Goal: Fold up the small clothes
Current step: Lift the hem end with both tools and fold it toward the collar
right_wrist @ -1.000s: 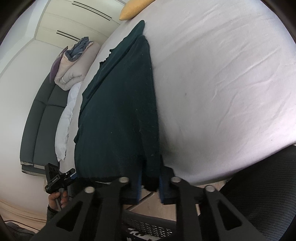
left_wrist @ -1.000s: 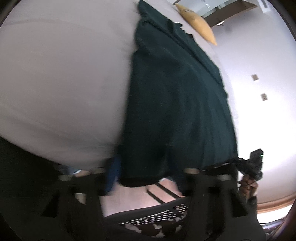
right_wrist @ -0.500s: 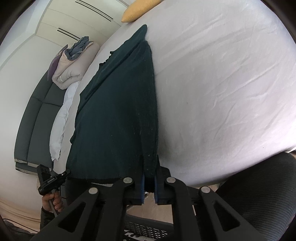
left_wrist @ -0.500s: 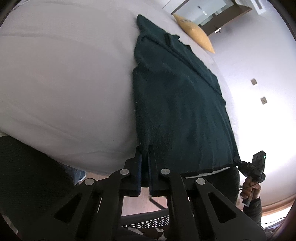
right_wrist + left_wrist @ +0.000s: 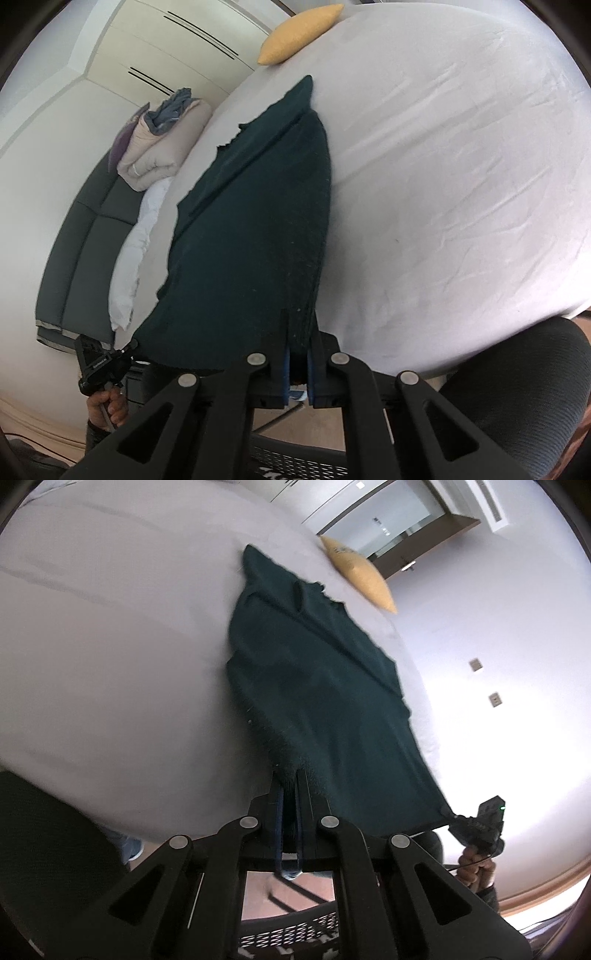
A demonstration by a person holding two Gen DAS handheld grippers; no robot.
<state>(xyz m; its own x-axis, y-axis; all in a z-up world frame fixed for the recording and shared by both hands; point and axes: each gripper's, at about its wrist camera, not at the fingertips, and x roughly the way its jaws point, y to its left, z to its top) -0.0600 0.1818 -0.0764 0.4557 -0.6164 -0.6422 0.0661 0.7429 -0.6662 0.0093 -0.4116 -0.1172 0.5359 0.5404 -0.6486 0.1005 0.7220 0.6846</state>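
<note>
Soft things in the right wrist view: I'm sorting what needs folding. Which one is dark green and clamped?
The dark green garment, spread on the white bed and clamped by the right hand-held gripper. The yellow pillow and beige folded bedding lie untouched, farther off.

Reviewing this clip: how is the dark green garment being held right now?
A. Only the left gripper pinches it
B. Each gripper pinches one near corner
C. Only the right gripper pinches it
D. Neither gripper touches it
B: the left gripper is shut on one near corner of the dark green garment, and the right gripper is shut on the other, with the far end lying on the bed.
</note>
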